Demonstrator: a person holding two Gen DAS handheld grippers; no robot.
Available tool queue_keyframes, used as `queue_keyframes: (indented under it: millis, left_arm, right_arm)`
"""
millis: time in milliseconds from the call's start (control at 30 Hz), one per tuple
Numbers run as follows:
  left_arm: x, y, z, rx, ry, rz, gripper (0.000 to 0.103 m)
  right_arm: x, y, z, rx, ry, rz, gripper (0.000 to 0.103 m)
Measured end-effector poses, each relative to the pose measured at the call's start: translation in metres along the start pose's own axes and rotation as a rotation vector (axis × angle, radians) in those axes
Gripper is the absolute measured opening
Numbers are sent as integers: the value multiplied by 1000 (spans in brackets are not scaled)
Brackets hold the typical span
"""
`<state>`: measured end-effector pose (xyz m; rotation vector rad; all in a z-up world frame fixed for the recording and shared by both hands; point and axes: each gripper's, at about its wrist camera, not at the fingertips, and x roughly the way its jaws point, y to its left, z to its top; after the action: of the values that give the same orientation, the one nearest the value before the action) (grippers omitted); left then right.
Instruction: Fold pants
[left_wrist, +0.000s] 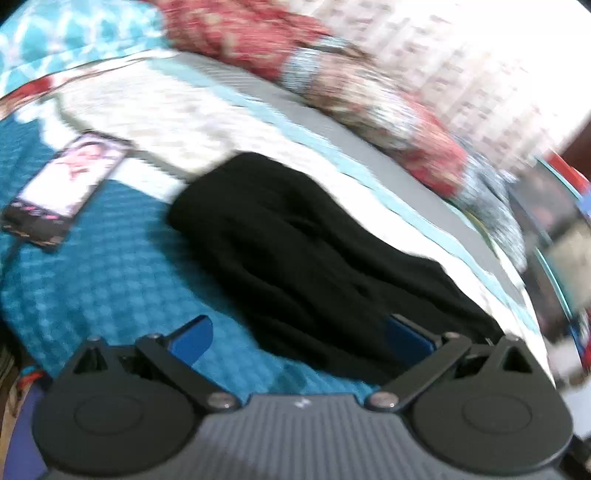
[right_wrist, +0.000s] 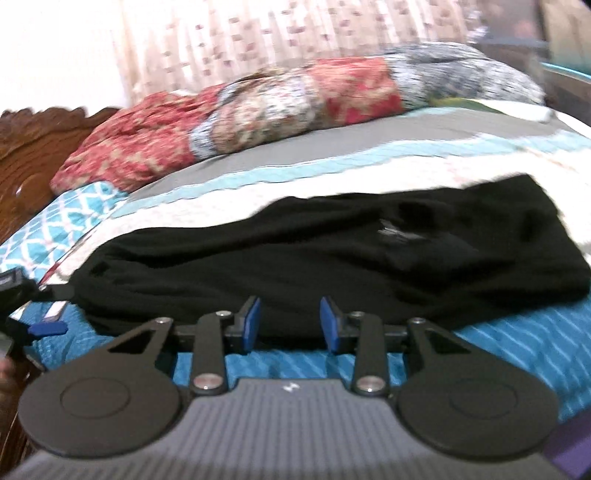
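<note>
Each camera sits just behind its own tongs, looking forward and downward across the bed (right_wrist: 288, 173). Both sit close above the black pants (left_wrist: 314, 258), shared along with the patterned pillows (right_wrist: 236, 122) beyond.

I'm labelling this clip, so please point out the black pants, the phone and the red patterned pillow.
black pants (right_wrist: 332, 258): right wrist view, middle of the folded cloth.
phone (left_wrist: 70, 184): left wrist view, centre of its lit screen.
red patterned pillow (right_wrist: 147, 144): right wrist view, its red left end.
</note>
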<state>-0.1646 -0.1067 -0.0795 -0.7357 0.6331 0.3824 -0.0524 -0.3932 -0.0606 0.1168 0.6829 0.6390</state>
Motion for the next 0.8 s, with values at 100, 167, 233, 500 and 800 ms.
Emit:
queue_keyframes:
  millis: [100, 167, 233, 500, 800]
  left_arm:
    - [12, 24, 18, -80, 2, -25, 103]
    - [24, 38, 25, -136, 13, -31, 103]
    - [35, 52, 32, -191, 24, -50, 103]
    - [69, 53, 44, -242, -2, -78, 96]
    - [56, -4, 35, -5, -49, -21, 21]
  right_arm:
    - [22, 19, 15, -33, 21, 68, 38]
    - [37, 34, 25, -51, 37, 123, 38]
    - [52, 51, 34, -56, 60, 182, 38]
    - [122, 116, 43, -73, 178, 371, 36]
    - [193, 98, 12, 234, 485, 435, 34]
